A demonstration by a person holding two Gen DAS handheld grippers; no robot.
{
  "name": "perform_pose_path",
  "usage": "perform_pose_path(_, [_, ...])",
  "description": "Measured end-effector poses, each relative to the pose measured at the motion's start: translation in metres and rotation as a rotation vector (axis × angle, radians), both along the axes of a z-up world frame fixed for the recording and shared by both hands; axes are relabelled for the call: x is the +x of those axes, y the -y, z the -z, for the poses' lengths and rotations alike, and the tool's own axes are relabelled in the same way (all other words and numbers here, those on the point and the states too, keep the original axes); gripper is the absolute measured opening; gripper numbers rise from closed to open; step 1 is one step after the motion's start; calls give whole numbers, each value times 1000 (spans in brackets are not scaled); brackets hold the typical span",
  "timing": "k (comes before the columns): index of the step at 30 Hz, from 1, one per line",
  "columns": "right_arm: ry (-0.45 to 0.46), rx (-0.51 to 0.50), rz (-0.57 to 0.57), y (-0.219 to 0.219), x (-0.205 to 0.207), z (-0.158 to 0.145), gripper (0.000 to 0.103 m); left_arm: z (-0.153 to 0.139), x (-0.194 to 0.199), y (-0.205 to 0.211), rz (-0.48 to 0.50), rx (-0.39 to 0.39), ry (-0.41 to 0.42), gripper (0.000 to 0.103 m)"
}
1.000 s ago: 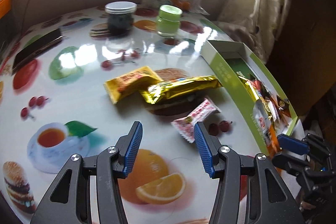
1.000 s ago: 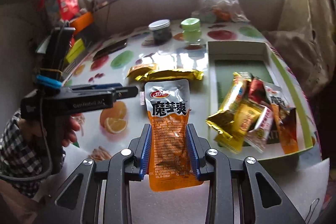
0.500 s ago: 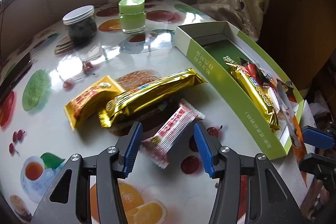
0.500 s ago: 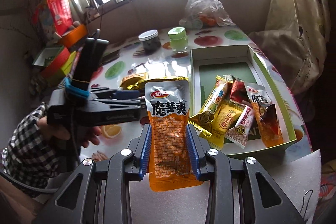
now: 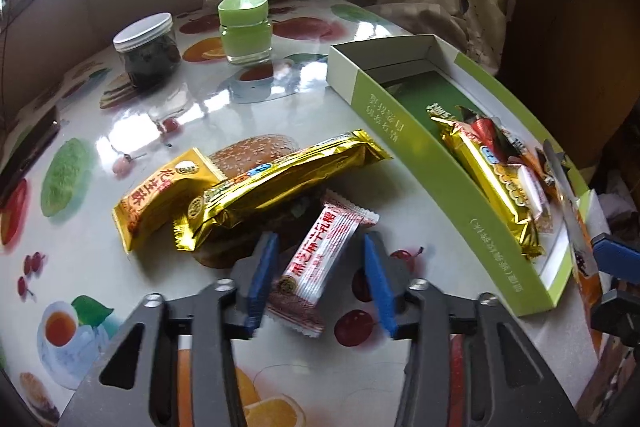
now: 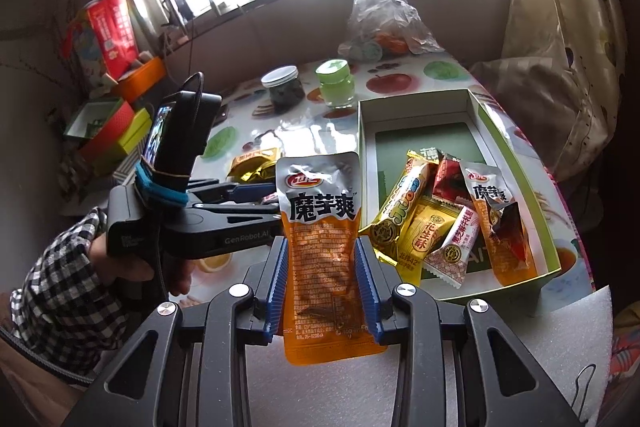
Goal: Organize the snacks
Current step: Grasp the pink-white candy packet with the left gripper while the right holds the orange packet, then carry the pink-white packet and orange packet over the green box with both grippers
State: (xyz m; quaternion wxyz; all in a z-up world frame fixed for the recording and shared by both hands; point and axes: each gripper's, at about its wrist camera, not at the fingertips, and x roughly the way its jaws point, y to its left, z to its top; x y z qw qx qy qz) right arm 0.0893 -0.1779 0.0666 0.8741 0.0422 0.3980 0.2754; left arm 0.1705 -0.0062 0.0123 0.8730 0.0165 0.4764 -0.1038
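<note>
Pink wrapped candy (image 5: 320, 259) between closing left tongs (image 5: 318, 281)

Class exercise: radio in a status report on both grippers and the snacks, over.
Left gripper closing around pink-striped snack on table, pads not yet touching. Right gripper clamped on orange pouch. Green box part-filled. Nothing in the way.

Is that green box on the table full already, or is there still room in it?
Partly full. The green box holds a heap of snack packets at its near end, while the far end shows bare floor.

Backlit, table (image 5: 224, 99) glare, fisheye warp
</note>
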Motion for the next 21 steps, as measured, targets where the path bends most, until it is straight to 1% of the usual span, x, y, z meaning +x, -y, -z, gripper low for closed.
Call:
perform_pose_path(2, [0,3,0,1,0,-1,32,0,0,-2,-1,-5,-3,37])
perform_pose_path(3, [0,4,2,1,0,-1,32,-1,0,-2,-3,-4,-4,30])
perform_pose_path(4, [1,6,4,1,0,-1,32,-1,-1,-2,-5,-1,-4,27])
perform_pose_path(7, [4,7,7,2,-1,-1,32,-1,-1,-2,-10,1,-4,25])
perform_pose_path(9, [4,8,6,2,-2,-1,32,-1,-2,-2,-16,3,-3,21])
perform_pose_path(14, [7,8,9,3,-1,-1,32,-2,-5,-3,-34,-8,-6,20])
perform_pose_path(21, [16,7,18,4,-6,-3,32,-14,-16,-4,-41,-22,23,20])
